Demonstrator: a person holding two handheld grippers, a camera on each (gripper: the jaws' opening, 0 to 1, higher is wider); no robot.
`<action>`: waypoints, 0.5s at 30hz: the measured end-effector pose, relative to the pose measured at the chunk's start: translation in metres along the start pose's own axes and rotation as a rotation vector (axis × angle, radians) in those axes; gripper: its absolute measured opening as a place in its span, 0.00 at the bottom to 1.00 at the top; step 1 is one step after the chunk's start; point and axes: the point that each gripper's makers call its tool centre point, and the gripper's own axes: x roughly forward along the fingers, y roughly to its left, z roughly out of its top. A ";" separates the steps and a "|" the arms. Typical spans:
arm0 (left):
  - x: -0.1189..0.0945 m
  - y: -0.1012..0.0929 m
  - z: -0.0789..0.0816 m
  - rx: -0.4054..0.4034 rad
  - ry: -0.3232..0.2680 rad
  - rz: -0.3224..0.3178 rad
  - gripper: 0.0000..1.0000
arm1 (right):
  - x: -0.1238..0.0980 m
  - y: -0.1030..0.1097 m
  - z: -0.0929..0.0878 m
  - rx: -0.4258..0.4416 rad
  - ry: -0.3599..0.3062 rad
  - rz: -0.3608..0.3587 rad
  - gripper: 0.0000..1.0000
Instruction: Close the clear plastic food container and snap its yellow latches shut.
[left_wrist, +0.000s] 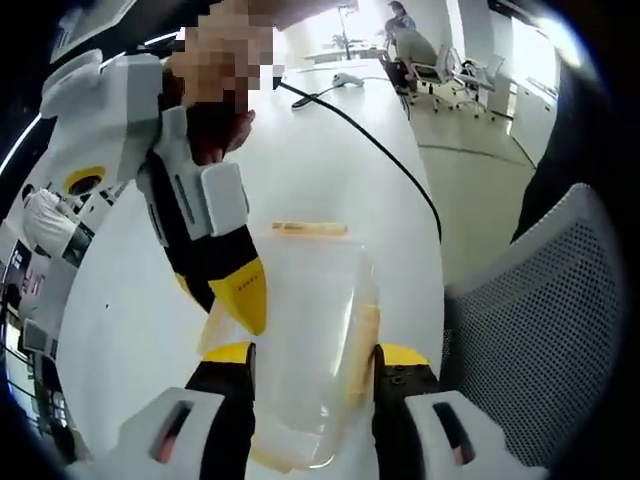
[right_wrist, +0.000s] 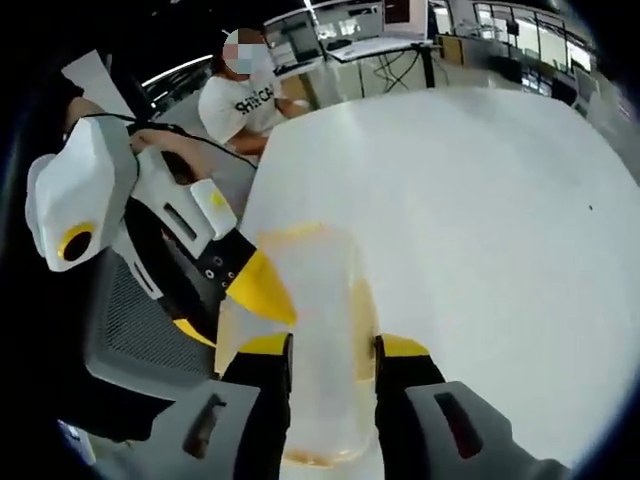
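Observation:
The clear plastic container (left_wrist: 310, 320) lies on the white table (left_wrist: 330, 170) with its lid on and yellow latches (left_wrist: 310, 229) along its edges. In the left gripper view it sits between the jaws of my left gripper (left_wrist: 313, 355), which close against its sides. My right gripper (left_wrist: 240, 295) comes in from the upper left, one yellow tip on the container's left rim. The right gripper view has the container (right_wrist: 320, 300) running forward between the jaws of my right gripper (right_wrist: 332, 348). There the left gripper (right_wrist: 258, 285) rests a yellow tip on its left edge.
A black cable (left_wrist: 380, 150) crosses the table beyond the container. A grey mesh chair (left_wrist: 540, 330) stands close on the right of the left gripper view. A seated person (right_wrist: 245, 105) is at the table's far side. More white tabletop (right_wrist: 480, 200) spreads to the right.

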 end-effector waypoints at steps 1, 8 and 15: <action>0.000 0.000 0.000 0.006 0.003 0.000 0.42 | 0.000 0.001 0.000 -0.003 0.005 -0.001 0.29; 0.003 -0.002 0.002 0.038 -0.021 -0.017 0.42 | 0.003 0.002 -0.001 -0.014 0.048 0.019 0.26; 0.002 -0.001 0.009 0.053 -0.023 0.016 0.38 | 0.006 0.006 -0.004 -0.022 0.104 0.015 0.25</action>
